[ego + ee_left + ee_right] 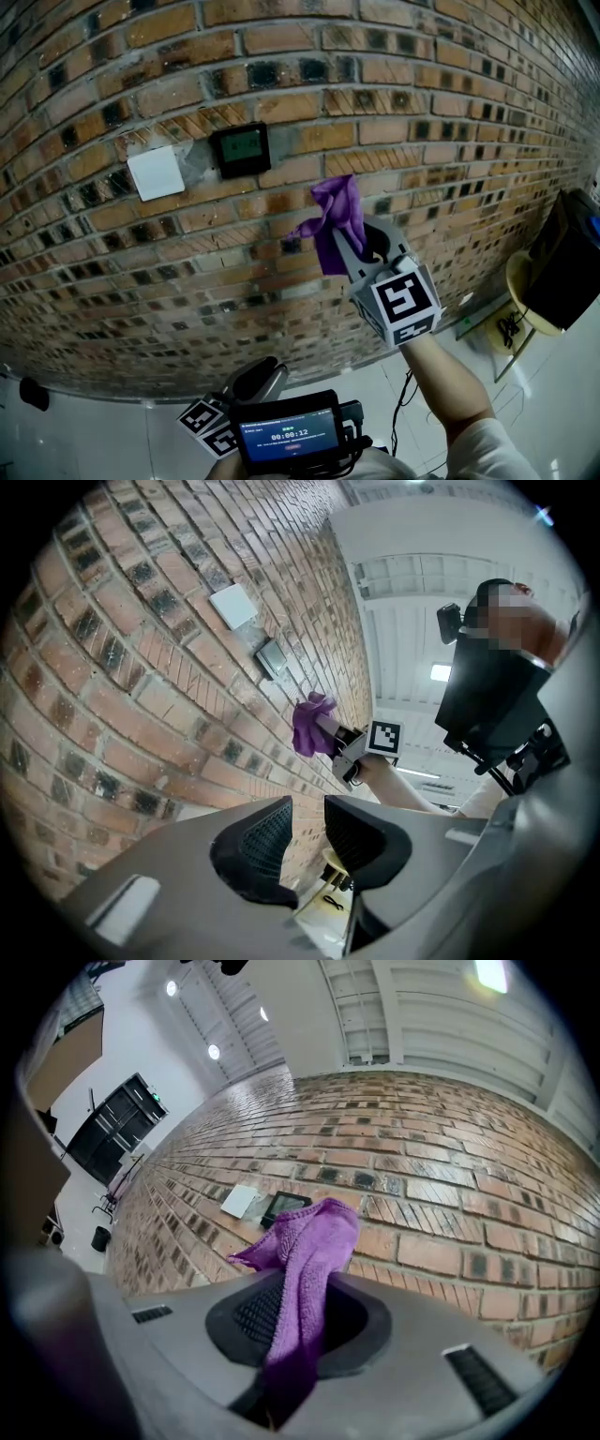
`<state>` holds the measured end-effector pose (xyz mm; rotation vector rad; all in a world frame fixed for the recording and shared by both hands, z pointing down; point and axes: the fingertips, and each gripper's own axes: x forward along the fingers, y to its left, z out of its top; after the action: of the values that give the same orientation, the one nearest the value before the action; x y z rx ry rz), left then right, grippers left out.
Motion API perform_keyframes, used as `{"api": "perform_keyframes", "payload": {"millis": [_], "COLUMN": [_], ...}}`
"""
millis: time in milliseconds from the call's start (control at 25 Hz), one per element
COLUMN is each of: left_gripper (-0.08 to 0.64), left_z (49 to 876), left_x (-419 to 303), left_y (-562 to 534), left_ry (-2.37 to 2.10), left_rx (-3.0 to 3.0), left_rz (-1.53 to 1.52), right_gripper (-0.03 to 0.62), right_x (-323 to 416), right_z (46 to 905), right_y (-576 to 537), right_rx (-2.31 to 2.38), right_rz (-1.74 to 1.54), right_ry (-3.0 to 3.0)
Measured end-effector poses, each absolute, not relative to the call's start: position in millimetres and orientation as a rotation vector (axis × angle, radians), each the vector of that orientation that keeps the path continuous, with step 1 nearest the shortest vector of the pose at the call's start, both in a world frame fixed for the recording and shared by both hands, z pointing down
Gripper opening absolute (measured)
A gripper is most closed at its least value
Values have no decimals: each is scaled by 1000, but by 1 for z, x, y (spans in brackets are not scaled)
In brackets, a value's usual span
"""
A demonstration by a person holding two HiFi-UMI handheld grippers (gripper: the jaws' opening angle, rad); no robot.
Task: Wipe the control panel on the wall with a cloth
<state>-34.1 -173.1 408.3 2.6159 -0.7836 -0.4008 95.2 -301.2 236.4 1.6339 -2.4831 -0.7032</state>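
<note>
A big brick wall [450, 112] fills most of the view. The right gripper [366, 246] is held up in front of it, with an arm [450, 384] behind it. Its fingers are shut tight on a purple cloth [337, 220], which sticks out past the fingers toward the bricks. I cannot tell if the cloth touches the wall. The left gripper [307, 832] is low and near, away from the wall, and its fingers are a little apart with nothing between them. A small screen [289, 436] sits low and near too. The black control panel [241, 148] is on the wall, up and to the left of the cloth, not touching it. A white square plate [156, 172] is just left of the panel.
</note>
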Motion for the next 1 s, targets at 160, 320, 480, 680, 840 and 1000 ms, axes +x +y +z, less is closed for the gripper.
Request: {"api": "perform_keyframes", "payload": {"millis": [160,320,480,680,840,1000], "left_gripper": [110,110,110,110,106,104], "left_z": [408,409,409,410,410,414], "left_x": [-37,-39,-39,-43,-48,-53], "left_y": [-174,-175,-176,-177,-179,-181], "left_ry": [-792,-800,-801,-813,-830,-847], "left_rx": [2613,2609,2606,2601,2592,2583], "left_rz": [-405,-405,-407,-413,-425,-434], "right_gripper": [78,78,78,78,78,78], "right_x": [99,99,99,100,104,108], "right_z": [249,263,277,287,301,315], "right_y": [-292,-281,-272,-263,-259,-256], "right_rx": [1637,1626,1607,1614,1611,1612], "right_rz": [-654,-589,-539,-498,-455,-404], "right_ry": [-2496,-2516,-2515,-2538,-2546,-2539]}}
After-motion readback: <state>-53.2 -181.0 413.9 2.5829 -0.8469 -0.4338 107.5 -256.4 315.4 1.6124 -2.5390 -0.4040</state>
